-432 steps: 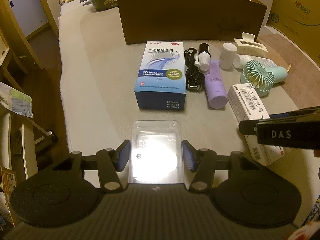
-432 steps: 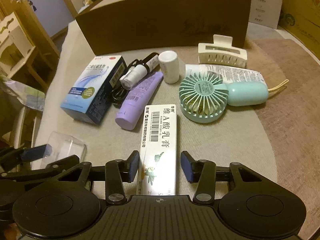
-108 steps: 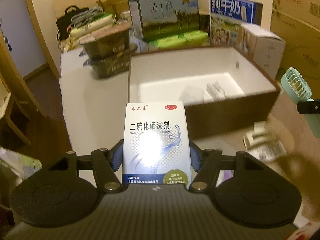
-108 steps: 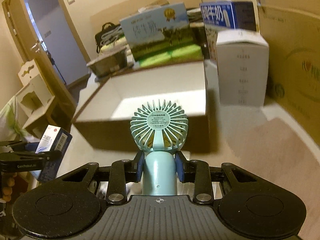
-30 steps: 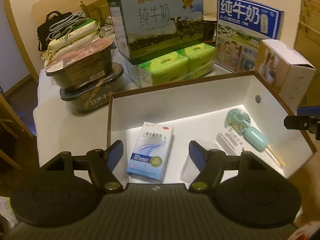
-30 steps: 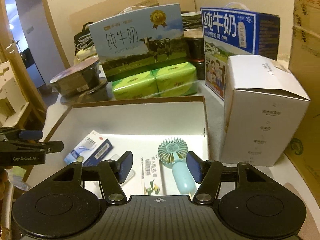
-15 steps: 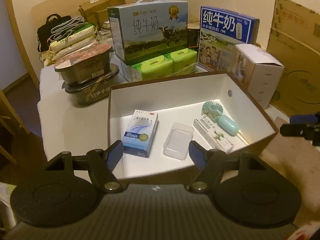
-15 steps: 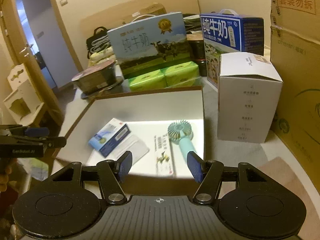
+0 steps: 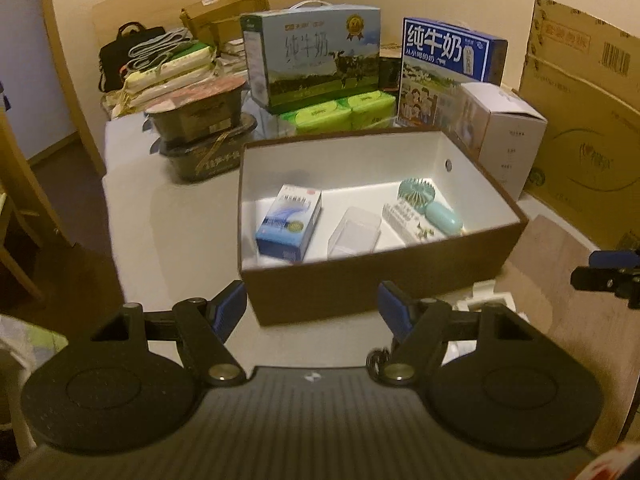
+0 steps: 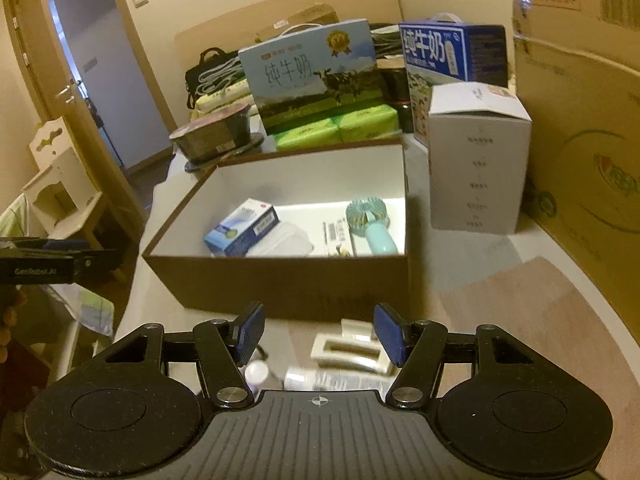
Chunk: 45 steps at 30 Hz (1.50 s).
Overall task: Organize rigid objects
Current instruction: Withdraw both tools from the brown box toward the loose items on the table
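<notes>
Left wrist view: box (image 9: 376, 276) holds carton (image 9: 289, 222), tray (image 9: 354, 232), tube (image 9: 412, 228), fan (image 9: 430, 204); both grippers (image 9: 312, 308) (image 10: 319, 334) gape empty; clip (image 10: 352, 350) and bottles outside remain.

Along the table's (image 9: 168, 216) far edge stand a light-blue milk carton with a cow picture (image 9: 316, 54) and a dark-blue milk carton (image 9: 448, 60), with green tissue packs (image 9: 336, 114) in front of them. Two stacked dark food bowls (image 9: 200, 128) sit toward the far left corner, a black bag (image 9: 124, 46) behind them. A white carton (image 10: 478, 160) stands at the right edge, beside a large brown cardboard box (image 10: 580, 128).
</notes>
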Each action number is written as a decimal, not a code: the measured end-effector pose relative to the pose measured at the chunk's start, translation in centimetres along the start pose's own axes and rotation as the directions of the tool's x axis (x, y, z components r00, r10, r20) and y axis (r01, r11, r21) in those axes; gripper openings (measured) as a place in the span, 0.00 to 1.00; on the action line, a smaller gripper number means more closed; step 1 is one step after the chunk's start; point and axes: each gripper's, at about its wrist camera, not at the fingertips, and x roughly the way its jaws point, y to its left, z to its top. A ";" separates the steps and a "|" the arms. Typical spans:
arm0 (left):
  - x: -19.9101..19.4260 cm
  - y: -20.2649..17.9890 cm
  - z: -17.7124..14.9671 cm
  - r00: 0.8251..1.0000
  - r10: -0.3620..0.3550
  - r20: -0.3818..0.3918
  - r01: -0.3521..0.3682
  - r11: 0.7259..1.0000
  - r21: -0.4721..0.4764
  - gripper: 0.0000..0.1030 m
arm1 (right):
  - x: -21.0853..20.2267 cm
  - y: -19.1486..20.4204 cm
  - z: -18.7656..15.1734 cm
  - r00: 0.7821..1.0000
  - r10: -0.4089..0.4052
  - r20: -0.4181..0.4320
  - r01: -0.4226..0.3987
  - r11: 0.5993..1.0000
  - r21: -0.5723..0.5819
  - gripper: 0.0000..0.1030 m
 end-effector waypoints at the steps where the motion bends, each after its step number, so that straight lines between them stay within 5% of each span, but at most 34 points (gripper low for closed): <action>1: -0.2 0.0 -0.5 1.000 0.001 -0.006 -0.001 1.000 -0.005 0.68 | -0.2 0.0 -0.3 1.000 -0.005 0.000 0.005 1.000 0.006 0.59; 24: -2.7 -2.9 -7.8 0.998 -0.001 -0.064 -0.002 0.999 -0.038 0.68 | -2.5 1.5 -6.4 0.999 -0.022 -0.029 0.024 0.999 0.048 0.59; 45: 1.2 -3.6 -11.5 0.990 -0.046 -0.135 0.045 0.999 -0.010 0.65 | 0.4 2.4 -9.4 0.995 -0.018 -0.100 0.025 0.998 0.063 0.59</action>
